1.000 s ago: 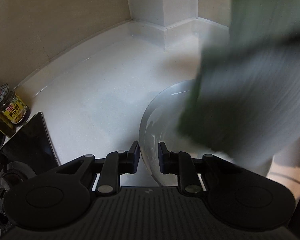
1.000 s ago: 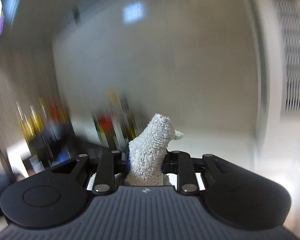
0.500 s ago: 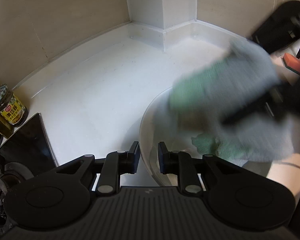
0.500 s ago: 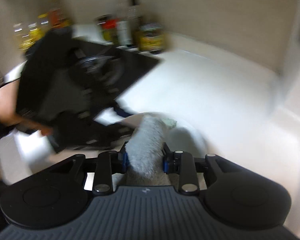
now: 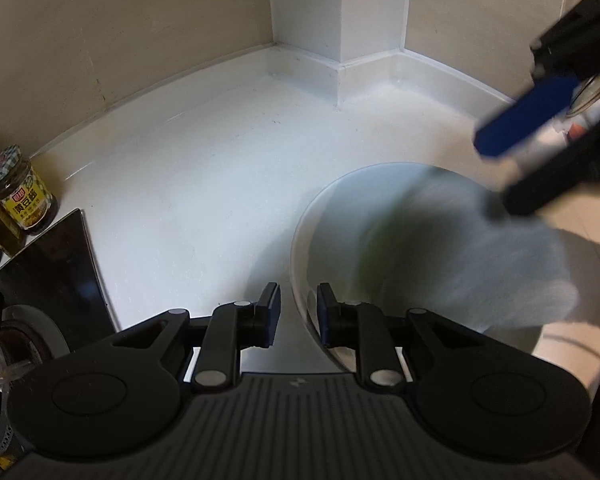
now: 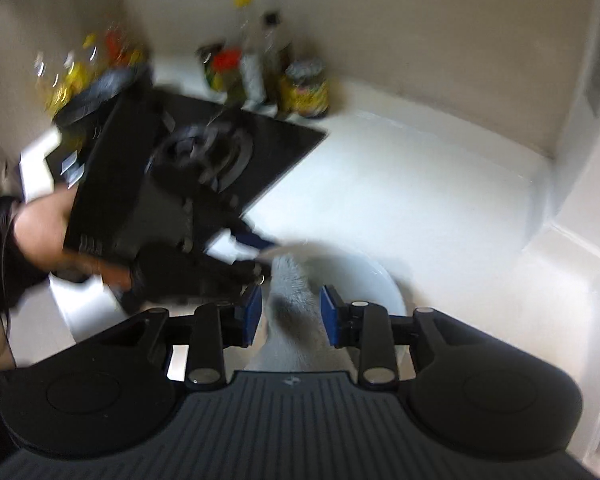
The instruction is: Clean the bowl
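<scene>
A white bowl rests on the white counter. My left gripper is shut on its near rim, one finger inside and one outside. My right gripper is shut on a grey-green fluffy cloth. In the left wrist view the cloth hangs blurred into and over the bowl's right side, below the right gripper's blue-padded fingers. In the right wrist view the bowl lies just past the cloth, and the left gripper's body is at its left edge.
A black gas hob sits left of the bowl, with sauce jars and bottles behind it. One jar stands by the wall. A white pillar and tiled walls bound the counter at the back.
The right gripper has swung down from pointing at the wall and brought the cloth into the bowl. The left gripper has kept its hold on the rim.
</scene>
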Demonstrator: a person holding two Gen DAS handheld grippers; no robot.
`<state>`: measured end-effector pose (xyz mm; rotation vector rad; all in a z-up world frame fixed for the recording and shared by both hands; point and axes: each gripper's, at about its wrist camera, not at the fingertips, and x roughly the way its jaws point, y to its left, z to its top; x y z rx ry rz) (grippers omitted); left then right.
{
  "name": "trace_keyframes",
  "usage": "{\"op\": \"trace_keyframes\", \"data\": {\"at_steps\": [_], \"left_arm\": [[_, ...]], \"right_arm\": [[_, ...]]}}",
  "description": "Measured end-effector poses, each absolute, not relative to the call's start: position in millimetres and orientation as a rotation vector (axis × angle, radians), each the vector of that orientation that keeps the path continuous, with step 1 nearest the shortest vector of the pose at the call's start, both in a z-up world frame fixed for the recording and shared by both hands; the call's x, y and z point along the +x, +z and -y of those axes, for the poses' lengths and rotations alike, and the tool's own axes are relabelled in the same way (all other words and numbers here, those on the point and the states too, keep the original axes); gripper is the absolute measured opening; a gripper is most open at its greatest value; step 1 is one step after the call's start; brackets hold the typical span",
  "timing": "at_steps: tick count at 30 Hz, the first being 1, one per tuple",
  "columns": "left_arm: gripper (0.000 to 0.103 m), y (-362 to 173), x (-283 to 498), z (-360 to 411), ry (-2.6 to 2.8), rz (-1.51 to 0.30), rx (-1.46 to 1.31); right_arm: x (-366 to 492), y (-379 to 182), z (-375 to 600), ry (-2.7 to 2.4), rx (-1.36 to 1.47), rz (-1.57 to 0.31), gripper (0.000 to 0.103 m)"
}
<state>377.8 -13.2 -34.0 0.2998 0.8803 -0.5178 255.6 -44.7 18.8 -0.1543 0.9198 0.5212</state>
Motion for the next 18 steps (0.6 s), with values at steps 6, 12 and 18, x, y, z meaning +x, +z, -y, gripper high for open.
{"op": "trace_keyframes", "data": {"at_steps": [6, 12, 18], "left_arm": [[0.023, -35.1, 385.1, 13.8, -0.522, -0.881, 0.317], [0.014, -34.8, 386.4, 11.7, -0.537, -0.895, 0.289], [0.012, -33.4, 388.5, 11.5, -0.519, -0.908, 0.271]], "right_arm": [[253.0, -5.4, 28.6, 0.536, -0.314, -1.039, 0.028], [264.8, -34.3, 15.2, 0.462, -0.469, -1.098, 0.027], [289.8, -59.1, 4.4, 0.453, -0.483, -1.130, 0.015]]}}
